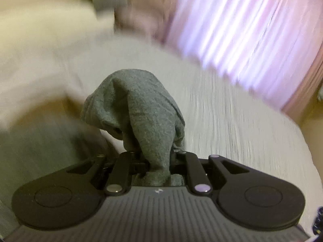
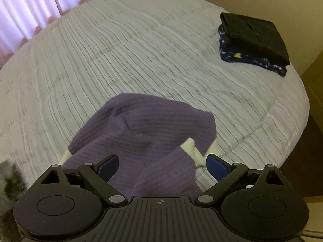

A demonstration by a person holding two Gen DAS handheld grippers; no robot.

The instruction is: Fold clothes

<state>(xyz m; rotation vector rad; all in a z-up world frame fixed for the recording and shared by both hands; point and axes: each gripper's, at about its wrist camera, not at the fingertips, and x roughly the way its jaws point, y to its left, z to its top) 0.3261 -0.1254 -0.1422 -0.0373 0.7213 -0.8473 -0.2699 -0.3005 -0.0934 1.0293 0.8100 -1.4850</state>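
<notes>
Ribbed white bedspread (image 2: 141,50) underlies both: left hand-held gripper (image 1: 157,155) pinches marled grey cloth (image 1: 137,109); right hand-held gripper (image 2: 161,167) gapes.

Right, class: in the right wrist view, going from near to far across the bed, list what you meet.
Right tongs, open → purple garment with white trim → bare stretch of ribbed bedspread → stack of folded dark clothes → pink curtain.

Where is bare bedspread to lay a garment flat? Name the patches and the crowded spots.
Free: the wide stretch of bedspread between the pink curtains, the purple garment and the folded stack. Also the strip between that garment and the stack. Crowded: the far right corner holding the stack, and the near edge under the purple garment.
</notes>
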